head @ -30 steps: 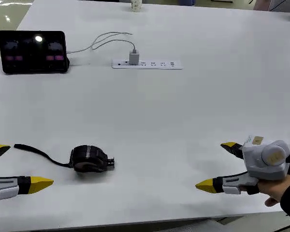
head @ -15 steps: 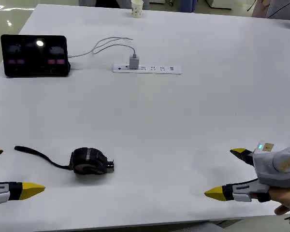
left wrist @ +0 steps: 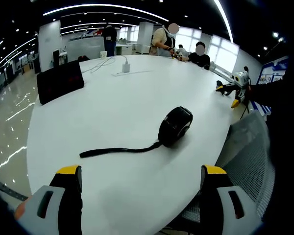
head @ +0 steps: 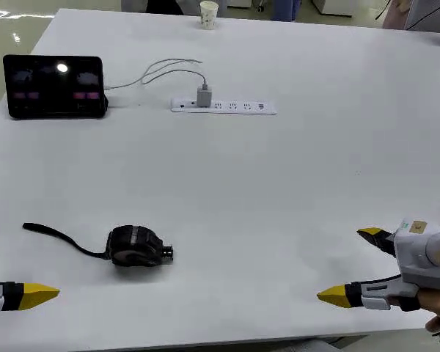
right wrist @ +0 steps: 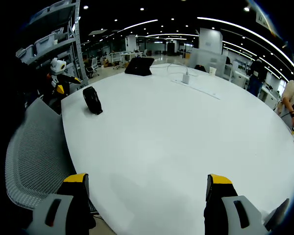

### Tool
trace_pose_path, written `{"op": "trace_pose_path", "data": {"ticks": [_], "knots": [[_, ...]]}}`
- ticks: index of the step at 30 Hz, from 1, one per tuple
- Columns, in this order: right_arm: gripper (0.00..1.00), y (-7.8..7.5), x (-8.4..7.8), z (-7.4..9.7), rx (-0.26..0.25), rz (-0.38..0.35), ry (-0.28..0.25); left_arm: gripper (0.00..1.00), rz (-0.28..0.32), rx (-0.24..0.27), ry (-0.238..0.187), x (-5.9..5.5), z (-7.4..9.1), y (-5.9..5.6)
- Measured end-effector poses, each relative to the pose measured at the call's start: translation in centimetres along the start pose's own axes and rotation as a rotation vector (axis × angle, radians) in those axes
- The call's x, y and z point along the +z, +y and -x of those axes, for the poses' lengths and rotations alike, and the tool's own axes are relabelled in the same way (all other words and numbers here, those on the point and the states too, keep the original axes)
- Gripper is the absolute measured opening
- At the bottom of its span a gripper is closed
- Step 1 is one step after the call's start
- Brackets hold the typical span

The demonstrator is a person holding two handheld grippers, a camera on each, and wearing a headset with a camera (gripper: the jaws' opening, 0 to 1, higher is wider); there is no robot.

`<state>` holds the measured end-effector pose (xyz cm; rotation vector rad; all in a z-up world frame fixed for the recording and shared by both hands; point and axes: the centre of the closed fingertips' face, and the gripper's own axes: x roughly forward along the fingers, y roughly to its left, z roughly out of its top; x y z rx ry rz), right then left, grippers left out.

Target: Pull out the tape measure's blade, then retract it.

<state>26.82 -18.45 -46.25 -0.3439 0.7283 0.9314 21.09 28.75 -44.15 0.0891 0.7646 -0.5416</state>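
Note:
A black tape measure (head: 137, 246) lies on the white table (head: 279, 176), its black wrist strap (head: 59, 235) trailing to the left and its blade drawn in. My left gripper (head: 15, 268) is at the table's front left edge, open and well left of the tape measure (left wrist: 176, 125). My right gripper (head: 352, 265) is open at the front right edge, far from the tape measure (right wrist: 92, 99). Neither gripper holds anything. In the left gripper view the right gripper (left wrist: 230, 93) is seen across the table, and in the right gripper view the left gripper (right wrist: 61, 81) is seen beyond the tape measure.
A dark tablet (head: 54, 86) stands at the back left. A white power strip (head: 224, 107) with a charger and cable lies at the back centre, and a paper cup (head: 208, 13) sits at the far edge. People sit at the table's far end (left wrist: 186, 46).
Both grippers have drawn back toward the table's front edge, the left one leftward and the right one rightward. The tape measure has stayed where it was.

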Motion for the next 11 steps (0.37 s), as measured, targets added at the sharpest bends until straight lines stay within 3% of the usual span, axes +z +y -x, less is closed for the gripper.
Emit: {"op": "trace_pose_path", "data": {"ticks": [11], "knots": [[0.99,-0.22,-0.07,0.06,-0.005,-0.004,0.000,0.99,-0.002,0.004,-0.003,0.20,0.02,0.22]]}}
